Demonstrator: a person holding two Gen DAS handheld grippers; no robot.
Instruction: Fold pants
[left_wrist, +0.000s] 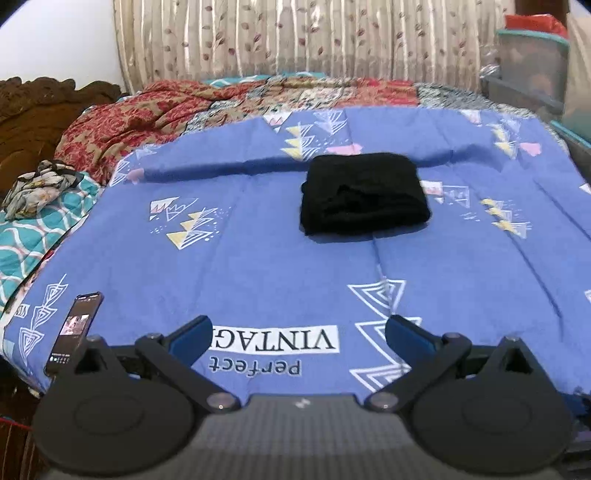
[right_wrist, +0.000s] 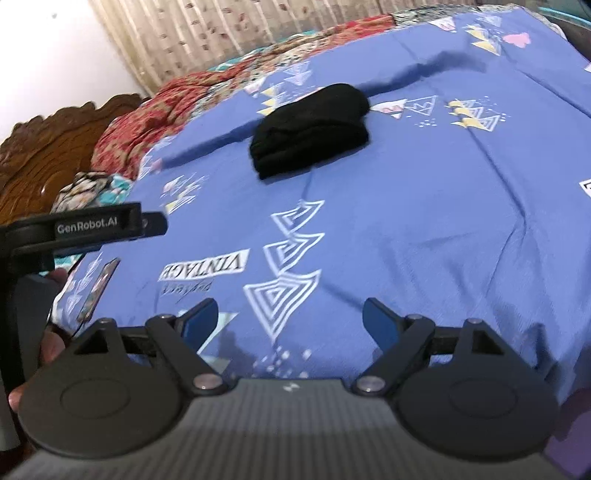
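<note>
Both grippers sit right at the near edge of the bed, angled down at the blue sheet (left_wrist: 258, 266). Left gripper (left_wrist: 297, 338) has its blue-padded jaws spread wide with nothing between them, just the upside-down "Perfect VINTAGE" print (left_wrist: 275, 339) showing through the gap. Right gripper (right_wrist: 290, 321) is the same deal, jaws wide apart and empty, hovering over the white nested-triangle print (right_wrist: 282, 295). In the right wrist view you can also see the left gripper's body off to the left side, with a bit of the hand (right_wrist: 51, 347) wrapped around its grip, fingers curled. A phone (left_wrist: 74, 332) with its screen lit lies on the sheet just left of the left gripper. Further out, roughly mid-bed and well apart from both grippers, are the black pants (left_wrist: 364, 195), already folded into a compact thick bundle. Its long side runs across the bed, left to right, with the stacked fold edges facing the cameras and the smooth rounded fold on the far side. It lies flat, right in front of a raised crease in the sheet. Past that there's a red floral quilt (left_wrist: 122, 122) bunched up, a carved wooden headboard (left_wrist: 37, 114) on the left, and patterned curtains (left_wrist: 295, 37) at the back.
</note>
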